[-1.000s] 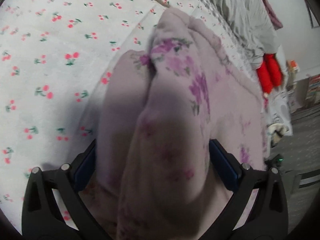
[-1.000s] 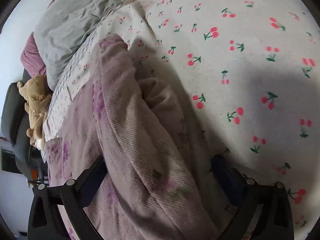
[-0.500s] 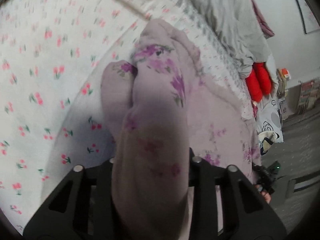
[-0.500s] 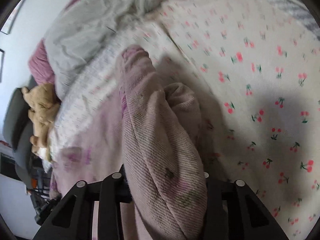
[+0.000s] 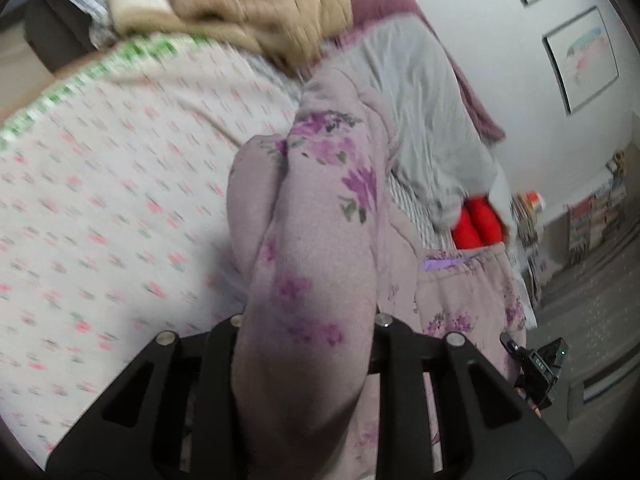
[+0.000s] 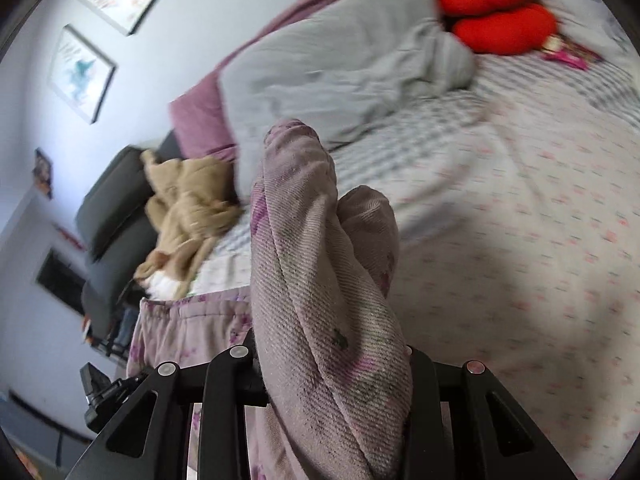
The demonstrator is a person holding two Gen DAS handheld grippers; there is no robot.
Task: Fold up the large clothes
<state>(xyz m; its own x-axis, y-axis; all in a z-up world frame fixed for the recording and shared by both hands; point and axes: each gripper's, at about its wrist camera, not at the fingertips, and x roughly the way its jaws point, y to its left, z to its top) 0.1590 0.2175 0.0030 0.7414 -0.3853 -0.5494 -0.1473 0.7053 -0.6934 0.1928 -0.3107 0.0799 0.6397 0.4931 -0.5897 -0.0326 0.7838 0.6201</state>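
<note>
The garment is a large pale lilac fleece piece with purple flower print (image 5: 316, 248), lying on a bed. My left gripper (image 5: 308, 344) is shut on a thick bunch of it, which rises forward between the jaws. My right gripper (image 6: 332, 364) is shut on another bunch of the same garment (image 6: 320, 280), showing its ribbed inner side. The elastic waistband edge hangs to the side in both views (image 5: 468, 260) (image 6: 192, 304). The fingertips are hidden by cloth.
The bed has a white sheet with small cherries (image 5: 100, 208) (image 6: 540, 260). A grey duvet (image 6: 340, 60), red cushions (image 6: 496, 24) and a tan plush toy (image 6: 184, 200) lie at the head. A dark chair (image 6: 112, 216) stands beside the bed.
Both grippers closed on the garment and lifted, tilting up toward the head of the bed. The wall and pictures have come into view.
</note>
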